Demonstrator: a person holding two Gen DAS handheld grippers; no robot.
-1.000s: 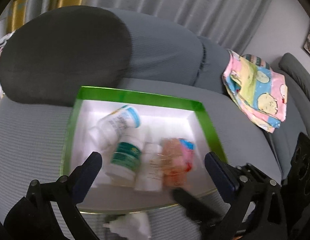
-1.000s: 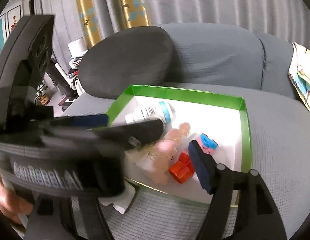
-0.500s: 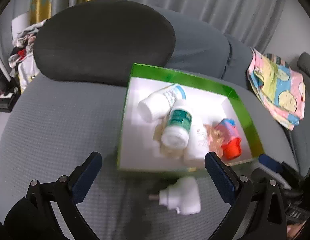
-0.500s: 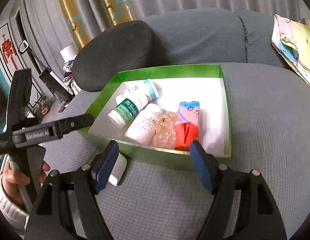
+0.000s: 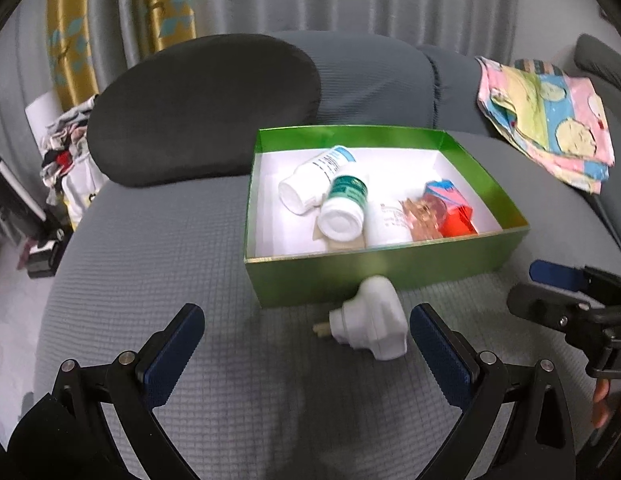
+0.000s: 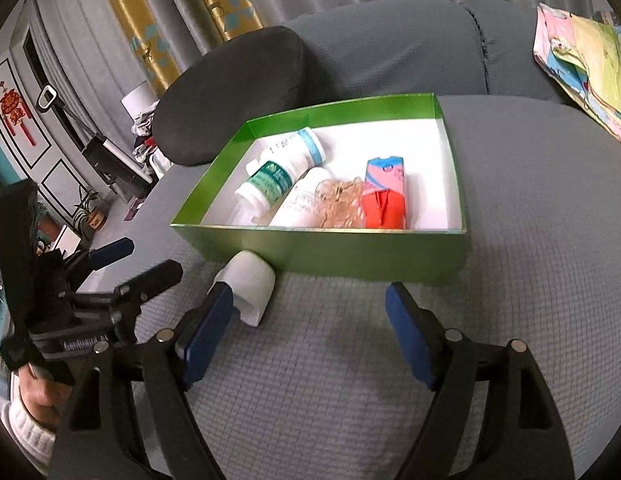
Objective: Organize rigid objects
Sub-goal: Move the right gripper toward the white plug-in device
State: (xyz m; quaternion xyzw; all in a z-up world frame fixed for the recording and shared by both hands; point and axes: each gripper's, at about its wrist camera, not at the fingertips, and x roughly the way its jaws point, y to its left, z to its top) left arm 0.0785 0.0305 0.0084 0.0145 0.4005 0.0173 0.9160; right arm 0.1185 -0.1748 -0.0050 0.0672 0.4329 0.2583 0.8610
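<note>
A green box (image 5: 374,268) (image 6: 322,252) with a white inside rests on the grey sofa seat. In it lie three white medicine bottles (image 5: 342,208) (image 6: 266,186), a clear packet (image 5: 420,216) (image 6: 342,202) and a red and pink carton (image 5: 450,210) (image 6: 384,192). A white plug adapter (image 5: 370,324) (image 6: 250,284) lies on the seat against the box's near wall. My left gripper (image 5: 306,348) is open just short of the adapter, nothing between its fingers. My right gripper (image 6: 310,334) is open, its jaws opening, empty, with its left finger (image 6: 204,338) beside the adapter.
A dark round cushion (image 5: 206,108) leans on the sofa back behind the box. A pastel patterned cloth (image 5: 550,116) lies at the right. Curtains hang behind, and clutter (image 5: 66,152) sits past the sofa's left end. Each view shows the other gripper and a hand at its edge.
Both grippers have drawn back from over the box toward the near side of the seat. The white adapter now lies in front of them. The right jaws have spread wider.
</note>
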